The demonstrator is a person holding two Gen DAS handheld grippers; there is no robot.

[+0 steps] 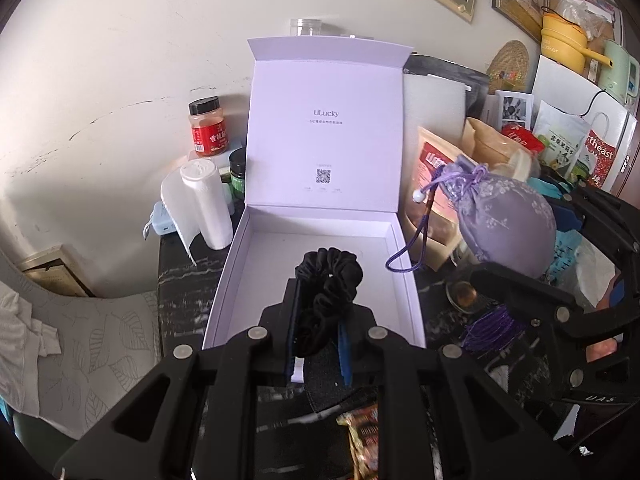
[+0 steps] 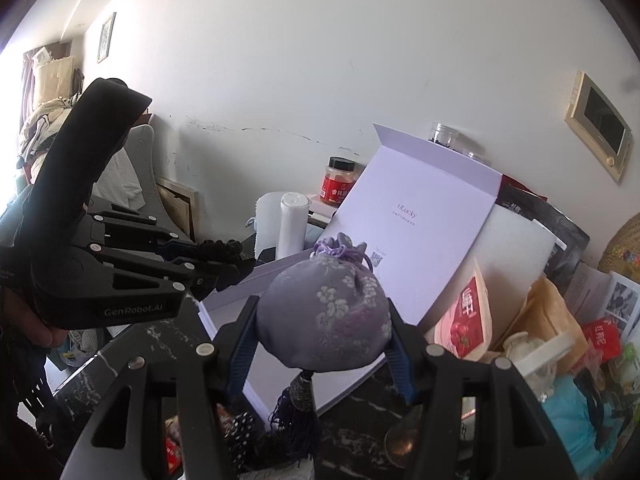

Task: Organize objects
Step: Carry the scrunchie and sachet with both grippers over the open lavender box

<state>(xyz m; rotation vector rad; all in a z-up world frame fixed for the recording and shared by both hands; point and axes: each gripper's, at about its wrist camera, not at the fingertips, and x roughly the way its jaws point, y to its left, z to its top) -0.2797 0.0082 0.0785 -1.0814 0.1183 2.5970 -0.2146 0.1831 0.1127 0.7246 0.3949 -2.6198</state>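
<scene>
Box (image 1: 320,264) interior only left-view, scrunchie (image 1: 328,280) above

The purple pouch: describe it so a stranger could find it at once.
Start at the open white gift box with its lid upright against the wall. Just to its right, the right tongs grip a round lavender pouch above the dark marble table. Unlike the flat snack bags behind it, it is soft floral brocade with a drawstring top and a purple tassel.

Black claw (image 1: 320,312), blue pads, silver screws
</scene>
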